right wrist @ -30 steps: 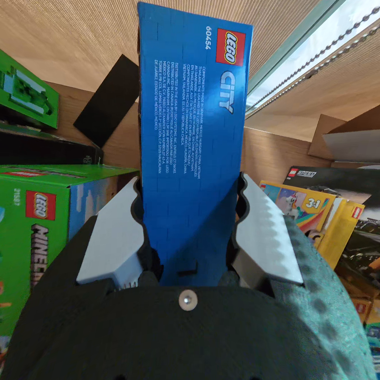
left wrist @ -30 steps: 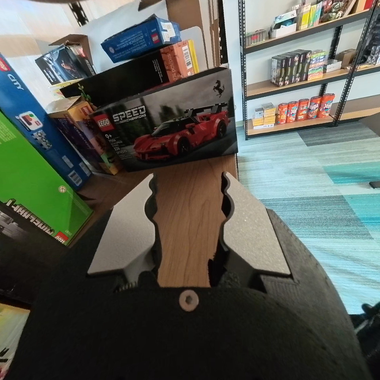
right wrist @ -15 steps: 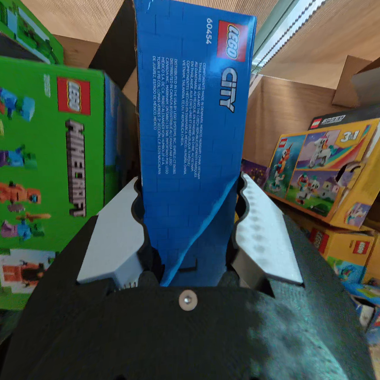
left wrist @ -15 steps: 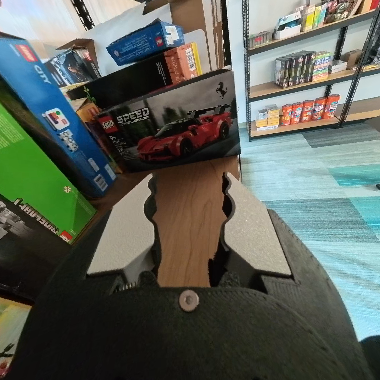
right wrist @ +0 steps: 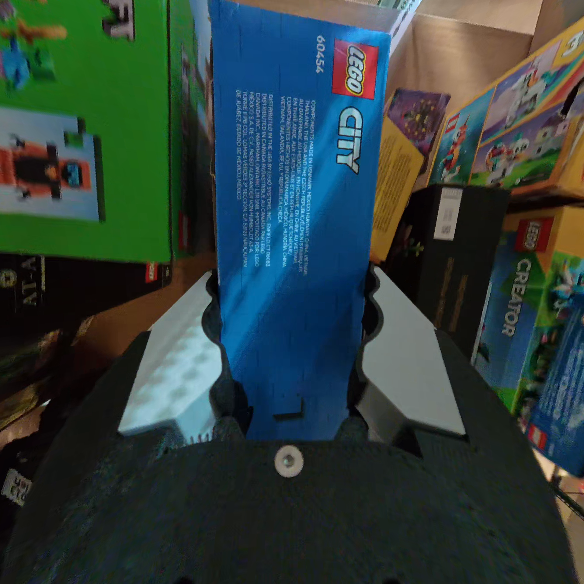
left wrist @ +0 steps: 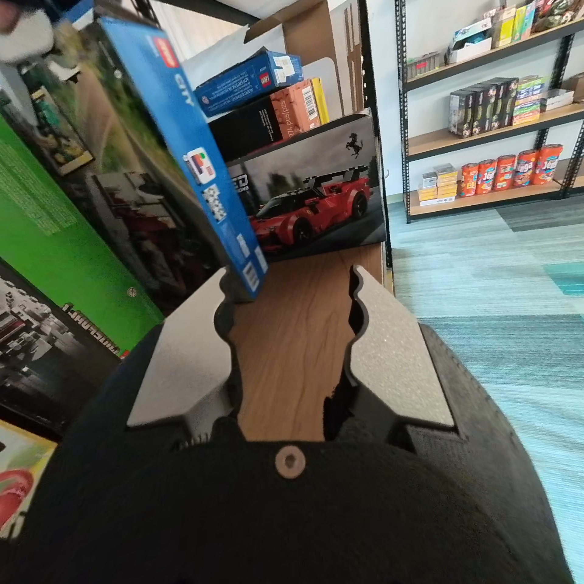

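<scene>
Two grippers are in play, and only one holds anything. The right gripper (right wrist: 290, 303) is clamped on a blue box (right wrist: 297, 189), both pads pressed against its narrow sides; the box's long axis runs straight out along the fingers, toward the top of the right wrist view. Around it stand a green box (right wrist: 85, 126) at upper left and yellow boxes (right wrist: 512, 110) at right. In the left wrist view the same blue box (left wrist: 202, 164) slants from upper left down to centre, its lower end just beside the left finger (left wrist: 196, 331) and hanging above the wooden shelf (left wrist: 297, 331). The left gripper (left wrist: 289, 284) is spread wide with nothing between its fingers but bare wood, so the box lies up and to the left of it, and the right gripper is the one that has it. Behind, at centre, stands a car box (left wrist: 322, 196); carpet (left wrist: 474, 284) fills the right side. Compared with a second ago, the blue box has swung from the left edge of that view to the left fingertip, the left jaws stand somewhat wider, and the right gripper's view has tipped down from ceiling and window to the stacked boxes.
</scene>
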`<state>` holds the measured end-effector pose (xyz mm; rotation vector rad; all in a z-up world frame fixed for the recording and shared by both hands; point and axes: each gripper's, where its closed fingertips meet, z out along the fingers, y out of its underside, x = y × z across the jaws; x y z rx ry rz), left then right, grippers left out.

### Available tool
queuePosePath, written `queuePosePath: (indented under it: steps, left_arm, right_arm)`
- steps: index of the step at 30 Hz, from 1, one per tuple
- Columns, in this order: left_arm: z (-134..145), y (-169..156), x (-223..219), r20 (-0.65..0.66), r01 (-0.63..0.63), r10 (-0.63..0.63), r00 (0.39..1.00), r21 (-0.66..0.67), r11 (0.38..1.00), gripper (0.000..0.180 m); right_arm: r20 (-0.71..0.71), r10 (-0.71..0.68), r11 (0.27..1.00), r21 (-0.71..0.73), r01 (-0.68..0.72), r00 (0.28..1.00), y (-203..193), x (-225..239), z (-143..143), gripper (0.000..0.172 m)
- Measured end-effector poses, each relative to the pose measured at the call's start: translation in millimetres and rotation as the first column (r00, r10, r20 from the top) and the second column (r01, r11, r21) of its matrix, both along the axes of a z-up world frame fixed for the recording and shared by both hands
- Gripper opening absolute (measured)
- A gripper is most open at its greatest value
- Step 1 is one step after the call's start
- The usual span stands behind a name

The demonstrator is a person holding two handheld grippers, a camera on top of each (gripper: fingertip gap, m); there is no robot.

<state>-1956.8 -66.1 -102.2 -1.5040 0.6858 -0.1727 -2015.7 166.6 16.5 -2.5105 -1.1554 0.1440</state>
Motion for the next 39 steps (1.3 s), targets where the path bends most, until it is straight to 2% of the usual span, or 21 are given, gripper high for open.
queuePosePath:
  steps: [5,8,10,13,16,18,19,21,23,27,28,31,33,35,37,39]
  left_arm:
    - [6,10,-7,-0.017,-0.081,0.081,0.997,0.024,0.996,0.086]
    - [27,17,-1,0.009,-0.100,0.100,0.995,0.048,0.994,0.091]
    - [52,25,2,0.040,-0.119,0.116,0.992,0.095,0.988,0.093]
    - [85,41,10,0.140,-0.114,0.100,0.985,0.098,0.989,0.100]
    - [103,66,23,0.157,-0.129,0.114,0.981,0.091,0.987,0.108]
    - [107,84,36,0.145,-0.136,0.124,0.982,0.076,0.988,0.114]
    - [109,92,41,0.134,-0.149,0.138,0.981,0.076,0.986,0.118]
    - [115,104,46,0.110,-0.200,0.190,0.976,0.096,0.975,0.121]
    - [121,113,43,0.073,-0.267,0.259,0.963,0.122,0.956,0.124]
    - [145,115,24,-0.030,-0.409,0.433,0.901,0.276,0.870,0.136]
    - [153,113,24,-0.063,-0.408,0.449,0.891,0.320,0.855,0.135]
    - [167,110,37,-0.184,-0.339,0.430,0.884,0.381,0.860,0.133]
    - [159,119,43,-0.302,-0.315,0.430,0.851,0.363,0.877,0.128]
    - [142,130,46,-0.374,-0.306,0.403,0.836,0.291,0.906,0.126]
    - [131,139,38,-0.410,-0.337,0.423,0.808,0.267,0.903,0.132]
    - [131,137,31,-0.417,-0.331,0.426,0.803,0.283,0.900,0.121]
  right_arm:
    - [-0.055,0.027,1.000,0.004,-0.026,0.998,-31,17,4,0.096]
    - [-0.198,0.065,0.998,0.028,-0.060,0.978,-47,25,20,0.108]
    - [-0.297,0.109,0.991,0.108,-0.080,0.948,-56,40,38,0.107]
    - [-0.500,0.124,0.991,0.108,-0.080,0.857,-69,68,51,0.109]
    - [-0.649,0.135,0.989,0.042,-0.142,0.749,-78,83,41,0.096]
    - [-0.705,0.133,0.983,0.007,-0.181,0.697,-83,83,32,0.080]
    - [-0.721,0.137,0.982,0.010,-0.189,0.679,-84,83,28,0.075]
    - [-0.745,0.134,0.982,0.013,-0.187,0.653,-88,80,28,0.078]
    - [-0.746,0.126,0.987,0.026,-0.160,0.654,-88,82,28,0.071]
    - [-0.751,0.114,0.990,0.030,-0.139,0.651,-91,81,29,0.070]
    - [-0.757,0.112,0.990,0.031,-0.135,0.643,-91,81,29,0.070]
    - [-0.787,0.104,0.991,0.030,-0.132,0.608,-95,77,31,0.062]
    - [-0.814,0.097,0.990,0.021,-0.137,0.573,-99,73,32,0.057]
    - [-0.824,0.104,0.991,0.036,-0.132,0.558,-102,72,33,0.056]
    - [-0.842,0.100,0.991,0.039,-0.125,0.529,-104,73,32,0.057]
    - [-0.862,0.097,0.990,0.032,-0.137,0.497,-107,75,32,0.056]
